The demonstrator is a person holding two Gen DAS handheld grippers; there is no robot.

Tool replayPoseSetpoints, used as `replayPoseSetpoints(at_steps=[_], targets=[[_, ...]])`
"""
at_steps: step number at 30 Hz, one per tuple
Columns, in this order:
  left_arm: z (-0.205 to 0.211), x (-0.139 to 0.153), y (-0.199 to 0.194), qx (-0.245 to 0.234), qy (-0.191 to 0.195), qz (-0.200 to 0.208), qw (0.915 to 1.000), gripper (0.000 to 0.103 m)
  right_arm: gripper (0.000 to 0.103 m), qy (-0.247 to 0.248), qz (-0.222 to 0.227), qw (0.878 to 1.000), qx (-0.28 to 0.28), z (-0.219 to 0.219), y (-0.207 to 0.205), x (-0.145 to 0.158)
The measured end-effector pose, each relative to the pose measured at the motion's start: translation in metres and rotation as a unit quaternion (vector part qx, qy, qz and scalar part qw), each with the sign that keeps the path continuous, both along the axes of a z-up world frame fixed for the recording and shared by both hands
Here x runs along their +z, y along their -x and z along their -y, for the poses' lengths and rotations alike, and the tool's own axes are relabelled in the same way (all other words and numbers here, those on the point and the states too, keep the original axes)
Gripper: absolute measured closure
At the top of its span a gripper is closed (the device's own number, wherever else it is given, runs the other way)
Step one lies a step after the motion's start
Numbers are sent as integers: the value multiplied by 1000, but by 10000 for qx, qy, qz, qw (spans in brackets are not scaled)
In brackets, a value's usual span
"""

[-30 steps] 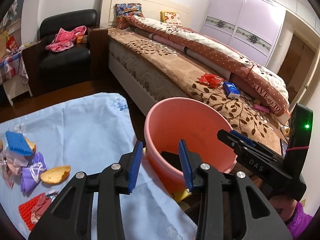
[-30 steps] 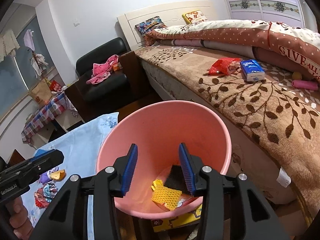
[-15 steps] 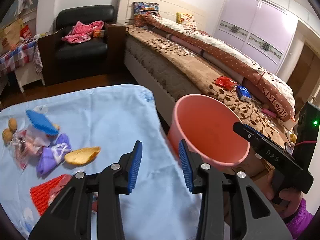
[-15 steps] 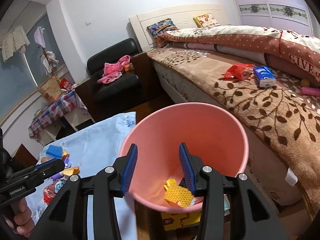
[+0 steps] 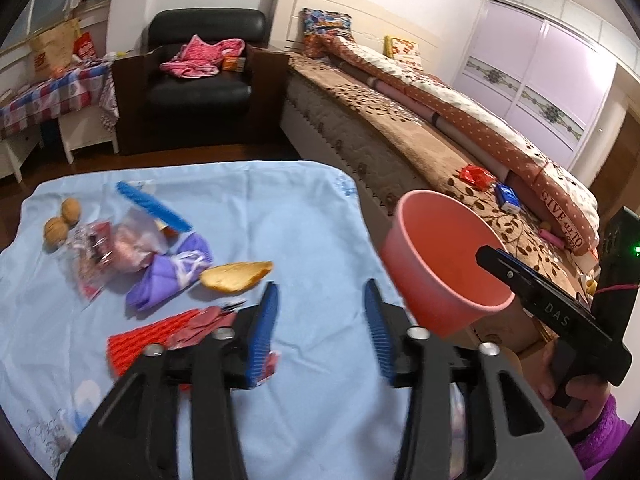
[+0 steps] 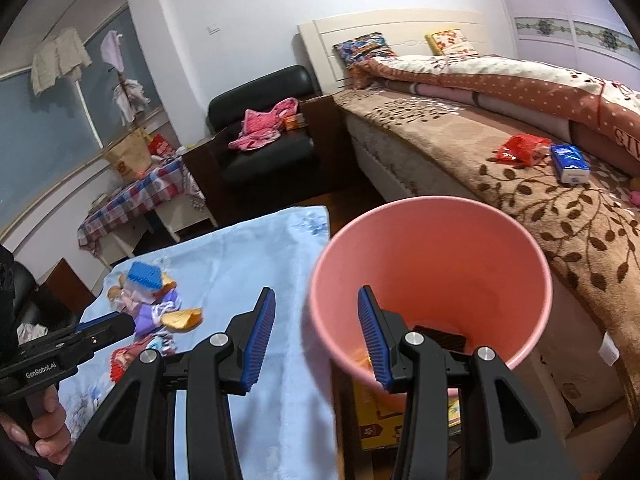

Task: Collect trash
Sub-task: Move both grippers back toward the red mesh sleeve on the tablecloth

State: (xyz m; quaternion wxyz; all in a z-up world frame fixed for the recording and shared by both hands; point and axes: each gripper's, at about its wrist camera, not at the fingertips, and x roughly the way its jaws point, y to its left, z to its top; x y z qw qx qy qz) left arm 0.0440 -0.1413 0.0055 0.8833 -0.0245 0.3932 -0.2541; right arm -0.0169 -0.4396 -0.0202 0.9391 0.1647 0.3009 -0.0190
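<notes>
A pink bucket (image 5: 444, 264) stands off the right edge of a table with a light blue cloth (image 5: 280, 216). It fills the right wrist view (image 6: 432, 264), with a black item and yellow scraps at its bottom. Trash lies on the cloth's left: an orange peel (image 5: 236, 276), a purple wrapper (image 5: 168, 276), a red mesh piece (image 5: 160, 336), a blue mesh piece (image 5: 154, 206), a clear packet (image 5: 108, 256) and two walnuts (image 5: 62, 220). My left gripper (image 5: 322, 324) is open and empty above the cloth, right of the red mesh. My right gripper (image 6: 316, 340) is open and empty over the bucket's near left rim.
A bed (image 5: 420, 140) with a brown cover runs behind the bucket, with a red packet (image 5: 476, 176) and a blue tissue pack (image 5: 508, 198) on it. A black armchair (image 5: 200, 80) stands at the back. A yellow box (image 6: 384, 424) sits under the bucket.
My left gripper has swung left from over the bucket to above the cloth near the trash. My right gripper has shifted left toward the bucket's left rim. Both stay open.
</notes>
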Motion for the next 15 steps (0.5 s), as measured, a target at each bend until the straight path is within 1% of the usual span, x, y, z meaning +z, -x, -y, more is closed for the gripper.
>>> replayPoseSetpoints(at_steps=[6,15], targets=[[-25,-2,3,274,43,-40,9996,52,60,112,-69,9993,354,-29,-1,-4],[-51,-13,6,557,-11,-180,9983,52,61,193,-207,9974,657,-52,-1,-12]])
